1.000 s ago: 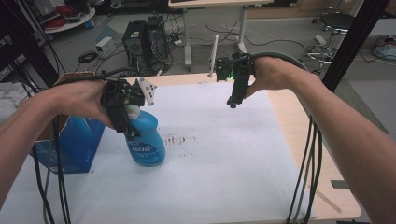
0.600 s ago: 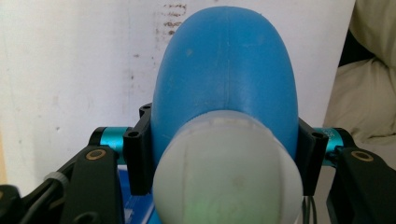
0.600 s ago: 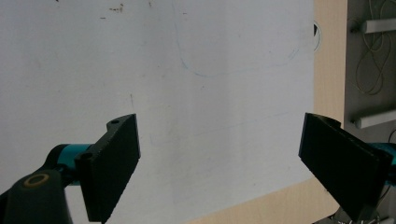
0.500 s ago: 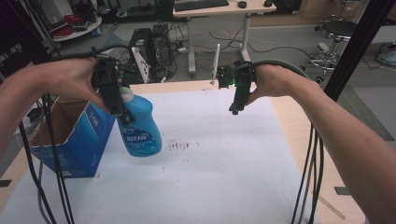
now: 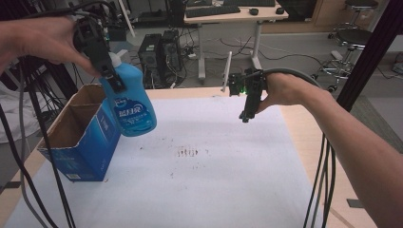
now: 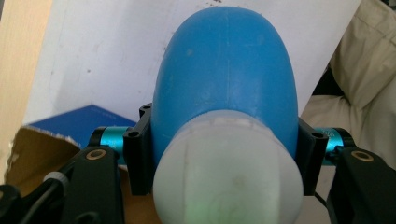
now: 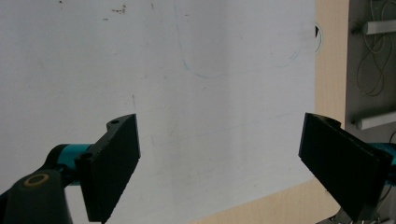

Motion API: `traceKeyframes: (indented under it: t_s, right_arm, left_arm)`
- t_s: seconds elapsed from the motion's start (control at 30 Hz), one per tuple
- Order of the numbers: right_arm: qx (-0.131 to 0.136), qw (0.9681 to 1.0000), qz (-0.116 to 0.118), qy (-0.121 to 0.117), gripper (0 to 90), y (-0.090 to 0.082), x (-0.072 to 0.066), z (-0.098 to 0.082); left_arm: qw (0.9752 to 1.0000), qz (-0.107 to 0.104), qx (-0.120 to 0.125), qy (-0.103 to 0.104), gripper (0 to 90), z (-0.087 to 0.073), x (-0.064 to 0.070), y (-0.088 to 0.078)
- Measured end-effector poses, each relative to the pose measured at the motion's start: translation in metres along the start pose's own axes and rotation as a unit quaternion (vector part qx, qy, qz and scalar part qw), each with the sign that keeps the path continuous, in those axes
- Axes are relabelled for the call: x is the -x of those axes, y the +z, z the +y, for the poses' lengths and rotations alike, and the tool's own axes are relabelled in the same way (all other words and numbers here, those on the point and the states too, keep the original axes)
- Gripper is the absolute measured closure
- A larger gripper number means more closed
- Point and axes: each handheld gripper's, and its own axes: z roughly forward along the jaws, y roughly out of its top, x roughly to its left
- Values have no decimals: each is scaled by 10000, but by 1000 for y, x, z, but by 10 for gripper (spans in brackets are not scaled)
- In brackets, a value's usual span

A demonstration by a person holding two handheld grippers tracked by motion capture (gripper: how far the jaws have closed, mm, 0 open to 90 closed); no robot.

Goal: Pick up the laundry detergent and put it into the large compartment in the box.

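Observation:
A blue bottle [image 5: 130, 104] with a white cap hangs in the air at the left, above the table and beside the open box. My left gripper [image 5: 110, 71] is shut on its upper part; in the left gripper view the bottle [image 6: 224, 88] sits squarely between the two black jaws, cap [image 6: 229, 172] towards the camera. My right gripper [image 5: 245, 115] hovers above the far right of the white sheet, pointing down. Its jaws stand wide apart in the right gripper view [image 7: 219, 163] with nothing between them.
An open blue cardboard box [image 5: 81, 137] stands at the table's left edge, just below and left of the bottle. A white sheet [image 5: 214, 180] with small dark marks covers the wooden table [image 5: 294, 128]. Cables hang along both sides. Desks, computers and chairs lie beyond the table.
My left gripper has lifted the blue bottle off the sheet and carried it up and towards the box. The right gripper has stayed in place.

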Motion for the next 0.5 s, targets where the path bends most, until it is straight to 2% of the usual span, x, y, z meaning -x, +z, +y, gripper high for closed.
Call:
traceKeyframes:
  t_s: [0.13,0.2,0.23,0.33,0.37,0.47,0.5]
  right_arm:
    - [-31,10000,20,-21,117,1,0,0]
    - [-21,10000,17,-25,117,1,-1,0]
    - [-21,10000,21,-26,117,1,-1,0]
    - [-13,10000,34,-17,117,3,0,0]
    - [-16,10000,35,-1,117,4,0,0]
    - [-31,10000,64,-38,117,6,0,2]
    - [-39,10000,67,-57,117,8,-1,3]
  left_arm:
    - [9994,18,5,-334,386,-11,-11,-10]
    - [9981,37,-12,-610,386,-20,-17,-11]
    - [9978,52,-44,-665,386,-23,-19,-12]
    - [9941,248,-32,-1056,386,-40,-29,-17]
    - [9941,248,-32,-1056,386,-40,-29,-17]
    - [9910,281,-64,-1310,387,-53,-33,-20]
    - [9890,328,-16,-1443,387,-61,-35,-24]
